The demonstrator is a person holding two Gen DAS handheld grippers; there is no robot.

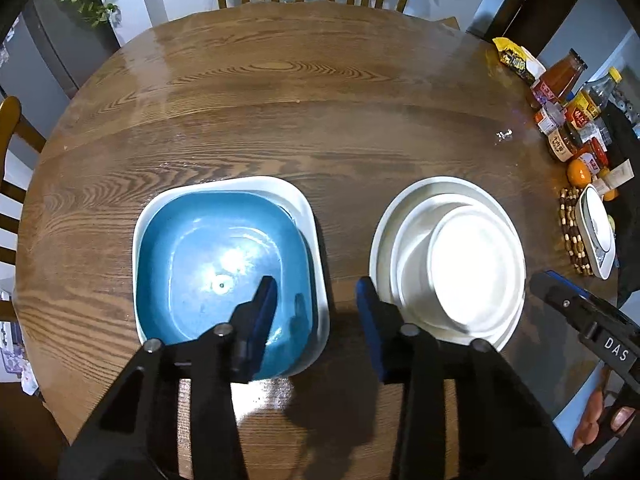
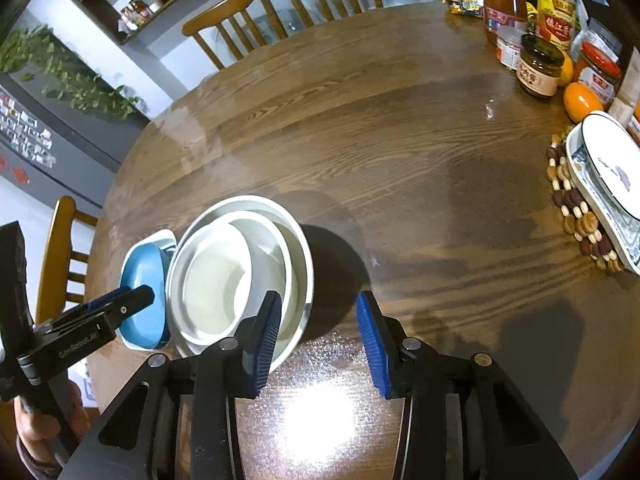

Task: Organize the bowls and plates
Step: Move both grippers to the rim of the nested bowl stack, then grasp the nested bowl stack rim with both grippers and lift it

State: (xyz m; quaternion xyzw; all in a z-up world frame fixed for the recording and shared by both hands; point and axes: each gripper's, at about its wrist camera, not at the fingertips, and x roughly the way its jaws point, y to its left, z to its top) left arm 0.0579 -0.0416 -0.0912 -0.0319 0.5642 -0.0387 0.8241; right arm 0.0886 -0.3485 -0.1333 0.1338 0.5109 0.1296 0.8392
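A blue square bowl (image 1: 208, 264) sits nested in a white square dish (image 1: 312, 216) on the round wooden table (image 1: 280, 120). To its right stands a stack of white round plates and bowls (image 1: 472, 264). My left gripper (image 1: 316, 316) is open and straddles the square pair's near right rim, one finger over the blue bowl, the other over bare table. My right gripper (image 2: 320, 332) is open astride the round stack's (image 2: 224, 280) right rim without pressing on it. Each gripper also shows at the edge of the other's view.
Sauce bottles and jars (image 2: 540, 64) and an orange (image 2: 580, 100) crowd the table's right side. A patterned plate on a second dish (image 2: 608, 168) rests on a beaded trivet (image 2: 576, 208). Wooden chairs (image 2: 240, 20) ring the table.
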